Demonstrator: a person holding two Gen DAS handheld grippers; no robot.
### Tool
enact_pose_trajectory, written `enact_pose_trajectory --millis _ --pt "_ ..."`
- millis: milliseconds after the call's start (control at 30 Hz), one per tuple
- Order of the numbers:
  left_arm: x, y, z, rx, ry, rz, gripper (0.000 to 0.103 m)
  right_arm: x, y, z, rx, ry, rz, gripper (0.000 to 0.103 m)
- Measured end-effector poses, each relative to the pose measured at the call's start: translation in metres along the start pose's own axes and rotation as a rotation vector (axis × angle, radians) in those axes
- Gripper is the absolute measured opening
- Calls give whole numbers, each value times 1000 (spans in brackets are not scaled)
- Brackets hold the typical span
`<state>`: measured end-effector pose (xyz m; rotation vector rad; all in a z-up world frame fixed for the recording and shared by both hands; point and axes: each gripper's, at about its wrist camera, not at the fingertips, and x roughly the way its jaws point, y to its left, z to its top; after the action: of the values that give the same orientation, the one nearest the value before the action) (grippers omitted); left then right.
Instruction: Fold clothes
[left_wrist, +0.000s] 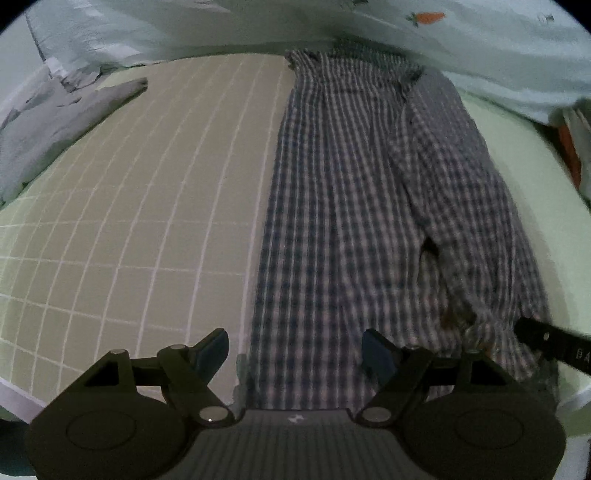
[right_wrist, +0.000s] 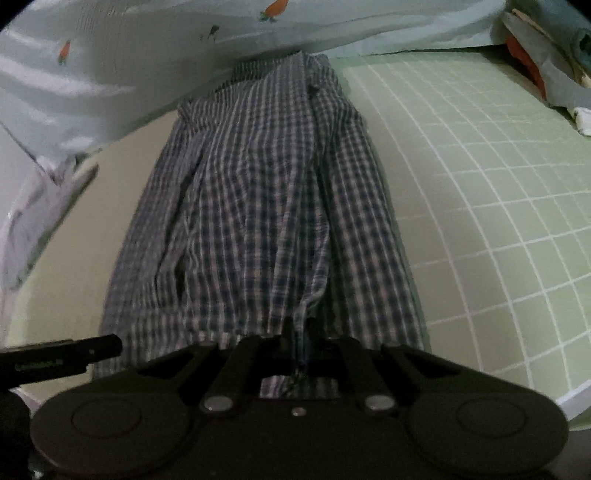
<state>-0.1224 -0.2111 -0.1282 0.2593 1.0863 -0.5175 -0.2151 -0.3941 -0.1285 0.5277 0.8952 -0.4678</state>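
A blue and white checked shirt (left_wrist: 351, 206) lies lengthwise on a green gridded mat (left_wrist: 129, 240), folded into a long strip with a sleeve laid over its right side. My left gripper (left_wrist: 295, 350) is open just above the shirt's near left edge, holding nothing. In the right wrist view the same shirt (right_wrist: 258, 206) runs away from me. My right gripper (right_wrist: 298, 345) is shut on the shirt's near hem, with cloth bunched between its fingers. The right gripper's side (left_wrist: 550, 341) shows at the left view's right edge.
A grey folded garment (left_wrist: 55, 122) lies at the mat's far left. A pale sheet with carrot prints (right_wrist: 166, 48) rises behind the mat. Mixed cloth and an orange item (right_wrist: 528, 55) sit at the far right. The mat's white edge (right_wrist: 576, 397) is near right.
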Motion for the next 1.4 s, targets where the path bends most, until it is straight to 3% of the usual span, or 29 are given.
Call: enact_pose_trajectory --millis 400,467,567,633,733,1033,1100,1200,1267,1300,1333,1400 --pt "10 -4 -22 42 53 9 80 -1 1 -17 -89 11 -48 8" --pt "11 -5 -24 44 54 8 80 -5 2 -19 -104 2 -63 14" --pt "11 -7 -26 50 55 9 80 -11 3 -21 -116 -26 -92 31" --pt "10 -9 -27 56 55 12 80 -12 1 -24 -113 -31 -124 52" --pt "11 -10 -30 59 63 21 82 -14 -3 -28 -109 -38 -171 76" --pt "8 -11 -34 72 52 22 83 -7 -15 -42 -58 10 -195 81" --pt "8 -12 -36 94 48 3 81 -6 -16 -43 -45 23 -187 81" --pt "4 -17 -38 138 28 -18 64 -5 -18 -45 -39 36 -170 77" --pt "2 -18 -37 150 15 -34 36 -7 -16 -44 -62 41 -151 54" --pt "1 -19 -36 152 12 -44 25 -7 -14 -43 -73 47 -137 30" --pt "1 -19 -34 143 18 -57 11 -8 -12 -42 -83 53 -123 16" --pt "-1 -15 -26 101 24 -106 4 -8 -9 -39 -105 66 -96 7"
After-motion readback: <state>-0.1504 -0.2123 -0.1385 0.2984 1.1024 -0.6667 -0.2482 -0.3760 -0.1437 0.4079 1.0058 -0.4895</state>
